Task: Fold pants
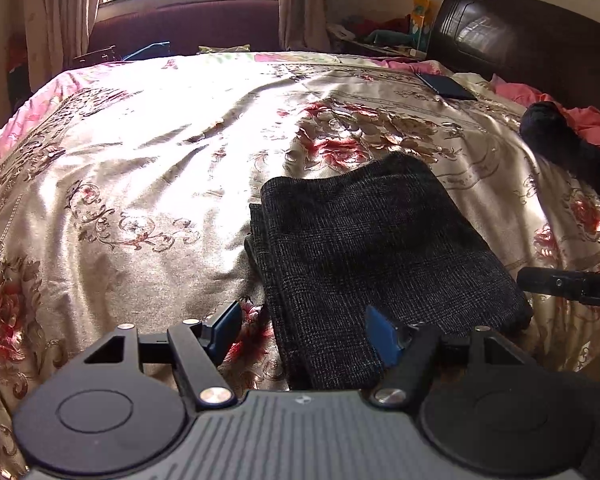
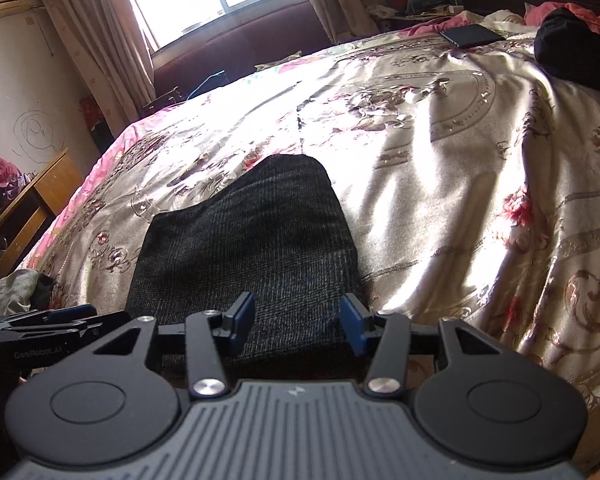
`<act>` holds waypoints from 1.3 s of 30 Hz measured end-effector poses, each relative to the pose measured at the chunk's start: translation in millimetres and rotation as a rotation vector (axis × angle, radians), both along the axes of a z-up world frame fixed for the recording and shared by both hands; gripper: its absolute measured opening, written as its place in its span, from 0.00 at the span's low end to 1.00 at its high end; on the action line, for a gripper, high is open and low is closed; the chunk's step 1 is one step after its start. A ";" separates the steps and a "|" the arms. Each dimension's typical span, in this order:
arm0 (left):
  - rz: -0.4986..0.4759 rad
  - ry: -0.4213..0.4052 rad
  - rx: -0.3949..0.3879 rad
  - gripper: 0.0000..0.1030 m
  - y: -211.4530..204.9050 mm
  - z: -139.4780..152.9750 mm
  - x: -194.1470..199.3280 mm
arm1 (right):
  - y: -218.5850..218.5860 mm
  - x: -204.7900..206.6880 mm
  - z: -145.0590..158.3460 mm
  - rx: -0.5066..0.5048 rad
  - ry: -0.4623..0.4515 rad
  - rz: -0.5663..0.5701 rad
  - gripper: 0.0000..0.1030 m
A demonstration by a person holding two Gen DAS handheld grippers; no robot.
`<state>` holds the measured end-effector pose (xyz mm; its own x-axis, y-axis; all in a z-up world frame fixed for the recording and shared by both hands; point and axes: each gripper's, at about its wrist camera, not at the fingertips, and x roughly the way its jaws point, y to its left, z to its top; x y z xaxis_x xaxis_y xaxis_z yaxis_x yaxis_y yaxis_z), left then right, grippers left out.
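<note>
The dark checked pants [image 1: 380, 248] lie folded into a thick rectangle on the floral bedspread [image 1: 140, 160]. My left gripper [image 1: 304, 334] is open at the near left corner of the pants. One blue pad [image 1: 224, 332] is over the bedspread and the other over the cloth, with nothing gripped. In the right wrist view the pants [image 2: 252, 240] stretch away from my right gripper [image 2: 298, 318]. Its jaws stand apart above the near edge and the cloth lies flat between them. The left gripper [image 2: 40, 328] shows at the lower left there, and the right gripper [image 1: 572, 284] at the right edge of the left wrist view.
A dark phone [image 2: 472, 35] and a bunched black garment [image 2: 572, 52] lie near the headboard [image 1: 520, 32], with pink bedding beside them. A wooden desk [image 2: 32, 204] stands off the bed's left side. A curtained window is at the far end.
</note>
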<state>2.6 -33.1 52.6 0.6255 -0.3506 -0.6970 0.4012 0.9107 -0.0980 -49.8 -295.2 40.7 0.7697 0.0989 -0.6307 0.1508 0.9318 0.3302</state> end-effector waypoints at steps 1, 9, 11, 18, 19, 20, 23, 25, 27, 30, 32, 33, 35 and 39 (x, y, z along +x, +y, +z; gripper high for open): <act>-0.001 0.008 0.000 0.79 -0.6 -1.9 4.3 | -3.6 5.4 -0.8 -0.007 0.002 0.001 0.49; -0.024 0.056 -0.047 0.80 -1.0 -20.4 31.9 | -27.5 53.0 -21.3 0.047 0.037 0.037 0.56; -0.026 0.064 -0.052 0.83 -1.1 -26.3 37.0 | -28.8 61.8 -28.2 0.068 0.040 0.059 0.56; -0.044 0.106 -0.141 0.86 -4.8 -42.3 54.5 | -31.2 79.6 -51.6 0.115 0.035 0.142 0.60; -0.051 0.115 -0.154 0.86 -7.2 -44.4 56.6 | -32.8 80.2 -52.6 0.128 0.033 0.144 0.60; -0.059 0.130 -0.172 0.87 -9.6 -46.6 58.3 | -33.9 80.1 -52.7 0.148 0.032 0.143 0.61; -0.059 0.156 -0.190 1.00 -15.9 -56.1 61.7 | -37.2 79.5 -52.2 0.221 0.034 0.152 0.62; -0.064 0.157 -0.192 1.00 -21.4 -60.5 63.9 | -41.6 82.9 -55.7 0.263 0.035 0.158 0.62; -0.064 0.141 -0.169 1.00 -27.9 -59.6 63.5 | -45.6 89.2 -61.7 0.306 0.041 0.146 0.59; -0.097 0.105 -0.140 0.98 -35.4 -48.4 57.2 | -49.1 93.5 -61.1 0.338 0.068 0.131 0.43; -0.116 0.092 -0.138 0.95 -39.0 -40.7 53.2 | -55.1 89.0 -57.4 0.378 0.066 0.129 0.35; -0.127 0.089 -0.142 0.93 -41.6 -37.1 52.0 | -58.7 86.3 -55.1 0.395 0.062 0.130 0.31; -0.157 0.093 -0.162 0.93 -51.3 -30.5 52.2 | -66.8 81.3 -48.9 0.395 0.059 0.130 0.28; -0.256 0.081 -0.141 0.93 -88.3 -26.2 52.0 | -94.0 73.4 -36.8 0.345 0.052 0.101 0.27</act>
<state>54.6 -121.4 26.4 0.4487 -0.5866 -0.6742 0.6020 0.7560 -0.2572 23.7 -389.2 3.8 0.7127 0.3865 -0.5853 0.0889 0.7780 0.6220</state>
